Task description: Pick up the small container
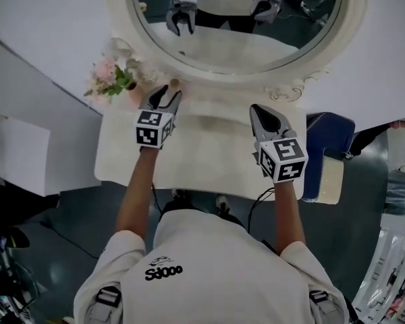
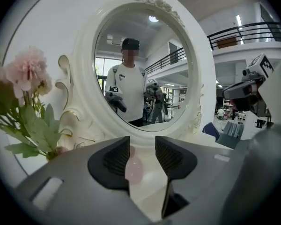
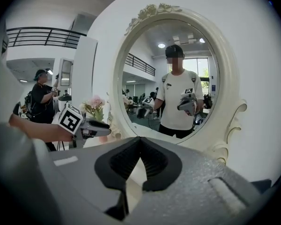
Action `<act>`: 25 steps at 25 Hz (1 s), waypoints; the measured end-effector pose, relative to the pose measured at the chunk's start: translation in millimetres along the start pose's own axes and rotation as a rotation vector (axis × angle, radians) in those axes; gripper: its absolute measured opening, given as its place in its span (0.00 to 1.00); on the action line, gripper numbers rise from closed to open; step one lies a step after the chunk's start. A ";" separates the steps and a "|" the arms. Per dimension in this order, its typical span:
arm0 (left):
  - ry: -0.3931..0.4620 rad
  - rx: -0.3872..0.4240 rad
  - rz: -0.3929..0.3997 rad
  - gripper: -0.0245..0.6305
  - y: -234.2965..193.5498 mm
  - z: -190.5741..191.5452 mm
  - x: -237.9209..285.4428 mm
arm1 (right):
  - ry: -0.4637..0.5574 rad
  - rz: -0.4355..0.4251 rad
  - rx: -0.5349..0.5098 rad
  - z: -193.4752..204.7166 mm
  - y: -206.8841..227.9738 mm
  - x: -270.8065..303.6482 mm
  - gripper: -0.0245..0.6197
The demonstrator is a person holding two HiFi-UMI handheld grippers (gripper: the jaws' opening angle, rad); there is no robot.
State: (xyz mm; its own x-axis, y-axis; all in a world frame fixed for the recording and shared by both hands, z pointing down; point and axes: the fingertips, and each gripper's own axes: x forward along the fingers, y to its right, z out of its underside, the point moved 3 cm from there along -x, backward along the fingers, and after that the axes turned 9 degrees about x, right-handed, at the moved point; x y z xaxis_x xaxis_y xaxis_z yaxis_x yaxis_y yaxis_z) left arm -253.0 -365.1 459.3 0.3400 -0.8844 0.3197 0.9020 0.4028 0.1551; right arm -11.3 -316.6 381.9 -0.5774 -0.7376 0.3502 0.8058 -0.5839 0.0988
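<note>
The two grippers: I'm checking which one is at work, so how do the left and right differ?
The left gripper has its jaws apart, with the small pink container between them; the right gripper has its jaws together with nothing between. The left gripper reaches up to the base of the mirror beside the flowers; the right gripper sits further back over the table. Both point toward the mirror.

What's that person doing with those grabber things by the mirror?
A person holds a gripper in each hand at a white dressing table with an oval mirror. The left gripper has its fingers apart on either side of a small pink container, not squeezing it. The right gripper is shut with nothing in it.
</note>
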 end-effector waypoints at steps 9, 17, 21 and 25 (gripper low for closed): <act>-0.114 -0.017 0.030 0.42 -20.9 50.4 65.6 | -0.069 0.096 0.056 17.2 17.7 22.5 0.04; -0.095 -0.021 0.040 0.33 -20.6 57.3 87.4 | -0.099 0.154 0.085 24.4 24.7 19.8 0.04; -0.074 0.018 0.043 0.27 -22.2 56.2 90.6 | -0.092 0.177 0.089 24.6 27.1 14.7 0.04; -0.087 0.017 0.061 0.27 -25.1 60.1 95.5 | -0.079 0.196 0.106 23.0 33.2 13.4 0.04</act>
State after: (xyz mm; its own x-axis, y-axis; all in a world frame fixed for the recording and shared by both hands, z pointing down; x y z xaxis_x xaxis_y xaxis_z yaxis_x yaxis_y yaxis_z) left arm -259.1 -445.5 542.2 0.3696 -0.8345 0.4086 0.8754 0.4602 0.1481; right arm 10.7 -338.1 411.3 -0.3997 -0.8020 0.4439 0.9133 -0.3900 0.1177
